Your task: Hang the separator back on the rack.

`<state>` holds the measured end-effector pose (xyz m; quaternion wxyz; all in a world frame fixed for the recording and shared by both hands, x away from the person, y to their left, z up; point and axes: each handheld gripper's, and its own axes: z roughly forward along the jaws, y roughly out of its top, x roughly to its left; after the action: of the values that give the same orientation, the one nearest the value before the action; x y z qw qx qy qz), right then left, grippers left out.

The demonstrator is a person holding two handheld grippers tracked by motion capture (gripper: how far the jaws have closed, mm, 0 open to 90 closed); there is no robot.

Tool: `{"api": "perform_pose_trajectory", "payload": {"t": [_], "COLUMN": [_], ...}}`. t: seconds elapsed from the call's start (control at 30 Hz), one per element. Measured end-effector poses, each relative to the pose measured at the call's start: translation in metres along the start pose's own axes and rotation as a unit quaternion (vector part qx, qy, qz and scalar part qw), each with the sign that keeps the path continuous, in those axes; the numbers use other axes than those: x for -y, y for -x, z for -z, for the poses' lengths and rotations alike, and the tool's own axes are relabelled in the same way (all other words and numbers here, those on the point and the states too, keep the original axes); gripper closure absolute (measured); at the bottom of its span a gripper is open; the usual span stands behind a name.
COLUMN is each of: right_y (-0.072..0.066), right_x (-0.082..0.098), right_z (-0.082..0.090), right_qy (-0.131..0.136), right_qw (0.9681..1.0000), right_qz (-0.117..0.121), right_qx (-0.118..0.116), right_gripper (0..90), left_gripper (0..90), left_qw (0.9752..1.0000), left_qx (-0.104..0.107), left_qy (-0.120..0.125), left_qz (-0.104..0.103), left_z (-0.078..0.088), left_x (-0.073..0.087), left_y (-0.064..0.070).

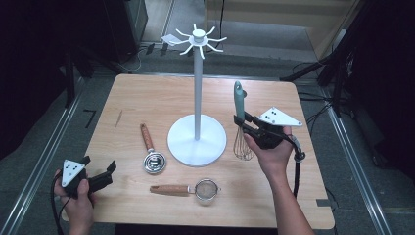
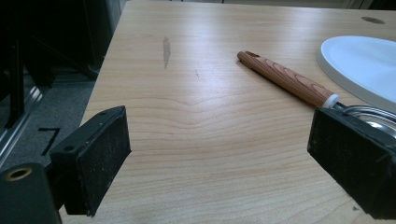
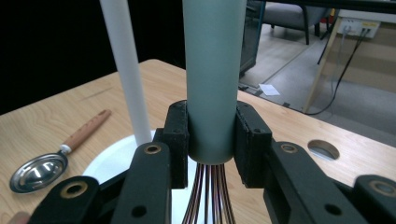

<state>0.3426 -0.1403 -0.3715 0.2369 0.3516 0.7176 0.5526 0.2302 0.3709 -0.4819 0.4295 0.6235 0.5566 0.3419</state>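
The table has open wood all round the white stand. Right of its pole, the whisk is upright, clenched at its handle's lower end by the right gripper. It looks light, stiff, smooth-handled; the wires probably flex. The left gripper rests released near the table's left edge.

Lab: dark tripod stands, floor cables, lone wooden table.

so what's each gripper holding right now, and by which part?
Right gripper clamps the teal-handled wire whisk at the handle's lower end, just above the wires. Left gripper is open, holding nothing.
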Motion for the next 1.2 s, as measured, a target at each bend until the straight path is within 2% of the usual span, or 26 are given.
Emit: {"api": "perform_pose_trajectory", "payload": {"t": [0.1,0.17,0.23,0.33,0.47,0.8,1.2], "right_y": [-0.004,-0.005,-0.006,-0.009,-0.013,-0.028,-0.03], "right_x": [-0.004,-0.008,-0.013,-0.019,-0.026,-0.048,-0.066], "right_z": [0.001,0.002,0.003,0.003,0.004,0.005,0.005], "right_qy": [0.012,0.022,0.028,0.037,0.052,0.079,0.102], "right_qw": [0.9999,0.9994,0.9991,0.9988,0.9978,0.9948,0.9923], "right_qz": [0.0,-0.01,-0.015,-0.012,-0.014,-0.005,-0.006], "right_qx": [-0.011,-0.025,-0.03,-0.029,-0.04,-0.063,-0.07], "right_gripper": [71.0,71.0,71.0,71.0,71.0,71.0,71.0], "left_gripper": [5.7,5.7,5.7,5.7,5.6,5.7,5.6], "left_qw": [1.0,1.0,1.0,1.0,1.0,1.0,1.0], "left_qx": [0.0,-0.001,-0.001,-0.001,-0.003,-0.002,-0.001], "left_qy": [0.0,0.001,0.001,0.0,0.0,0.002,0.001], "left_qz": [-0.001,0.0,0.0,-0.003,-0.008,-0.003,-0.001], "left_z": [0.0,0.0,0.0,0.0,0.0,0.0,0.0], "left_x": [0.0,0.0,0.0,0.0,0.0,0.0,0.0], "left_y": [0.0,0.0,0.0,0.0,0.001,0.001,0.0]}}
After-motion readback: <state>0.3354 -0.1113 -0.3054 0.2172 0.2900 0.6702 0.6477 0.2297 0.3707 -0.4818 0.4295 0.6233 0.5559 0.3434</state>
